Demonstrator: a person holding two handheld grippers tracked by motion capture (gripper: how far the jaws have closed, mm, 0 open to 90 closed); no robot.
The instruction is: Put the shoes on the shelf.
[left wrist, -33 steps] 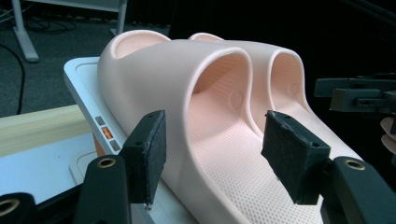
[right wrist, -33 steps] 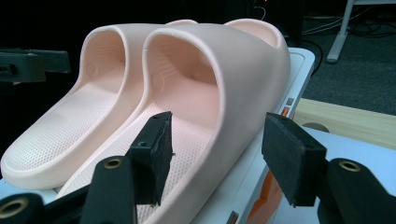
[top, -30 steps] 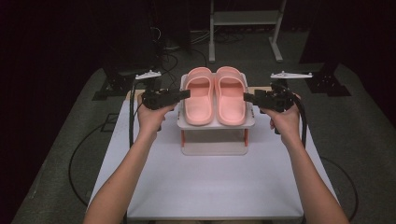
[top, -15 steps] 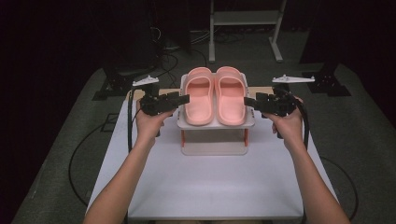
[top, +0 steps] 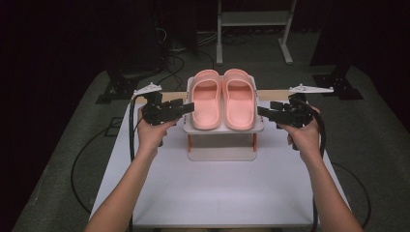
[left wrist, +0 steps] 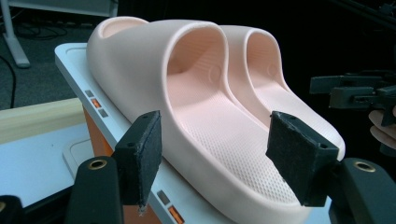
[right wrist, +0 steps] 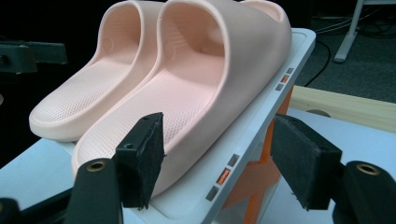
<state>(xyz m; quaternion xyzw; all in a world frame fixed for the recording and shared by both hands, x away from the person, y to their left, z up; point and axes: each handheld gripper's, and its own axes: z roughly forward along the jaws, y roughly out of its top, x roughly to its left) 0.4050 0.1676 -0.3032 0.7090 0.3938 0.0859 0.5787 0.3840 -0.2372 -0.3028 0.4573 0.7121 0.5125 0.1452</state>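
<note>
Two pink slippers on one white rack, left gripper and right gripper flanking, jaws apart, just opening

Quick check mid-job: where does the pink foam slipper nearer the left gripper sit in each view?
High view: pink foam slipper, left of the pair on the white stand.
Left gripper view: the near one, between the jaws' line of sight.
Right gripper view: the far one, at left.
Shared landmark: the stand's orange legs.

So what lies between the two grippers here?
In the high view, the left gripper and right gripper flank a white rack carrying two pink slippers side by side. Both grippers' jaws have just been opening, nothing gripped.
</note>
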